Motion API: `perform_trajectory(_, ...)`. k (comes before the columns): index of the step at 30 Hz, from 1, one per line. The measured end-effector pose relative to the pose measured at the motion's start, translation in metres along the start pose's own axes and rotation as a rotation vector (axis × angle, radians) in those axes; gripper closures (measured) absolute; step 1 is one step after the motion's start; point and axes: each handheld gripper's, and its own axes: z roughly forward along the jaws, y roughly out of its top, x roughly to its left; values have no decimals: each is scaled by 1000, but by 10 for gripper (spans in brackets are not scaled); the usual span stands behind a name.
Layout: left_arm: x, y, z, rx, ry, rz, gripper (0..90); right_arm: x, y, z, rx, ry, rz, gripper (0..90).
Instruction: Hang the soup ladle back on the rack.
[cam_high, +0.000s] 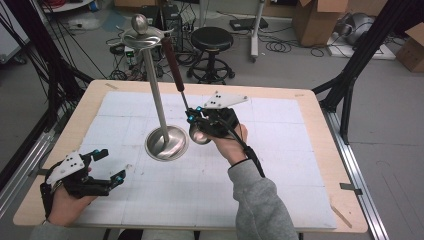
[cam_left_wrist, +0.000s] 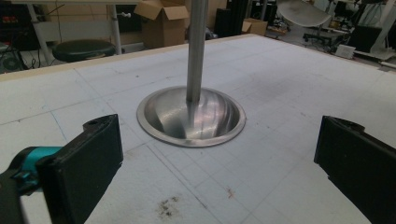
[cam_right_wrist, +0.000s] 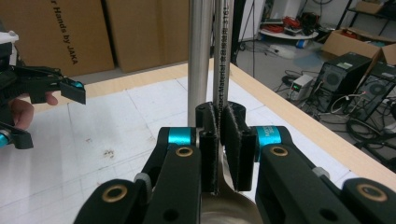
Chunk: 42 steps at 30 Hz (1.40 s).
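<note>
Steel makes up both utensils: one ladle (cam_high: 198, 134) clamped by its thin shaft between the nearly shut jaws of the right gripper (cam_high: 192, 118), its bowl just below the fingers and its brown handle slanting up beyond them; one tall stand (cam_high: 165, 142) with a dished base just beside that grip, its pole rising close behind the fingers. One left gripper (cam_high: 111, 167) hovers wide open and empty, well apart, over the white mat (cam_high: 280, 165); one black stool (cam_high: 212, 39) stands past the table.
</note>
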Motion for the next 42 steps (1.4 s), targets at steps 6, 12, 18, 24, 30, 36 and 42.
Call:
perform_trajectory(6,0,0,0,-3,0,-4,18,0,2,7,10,-3,-4,850)
perform_trajectory(12,0,0,0,-4,1,-7,17,0,5,14,16,-7,-3,850)
perform_trajectory(18,0,0,-1,-3,1,-4,17,1,10,22,20,-5,-8,849)
perform_trajectory(24,0,0,-2,-7,1,-8,17,4,13,30,37,-4,-15,849)
perform_trajectory(30,0,0,-2,-5,1,-7,17,3,13,34,32,-3,-19,848)
perform_trajectory(36,0,0,-2,-4,1,-6,17,6,12,33,37,-20,-25,795)
perform_trajectory(42,1,-1,-1,-2,3,-8,17,4,5,28,35,-34,3,578)
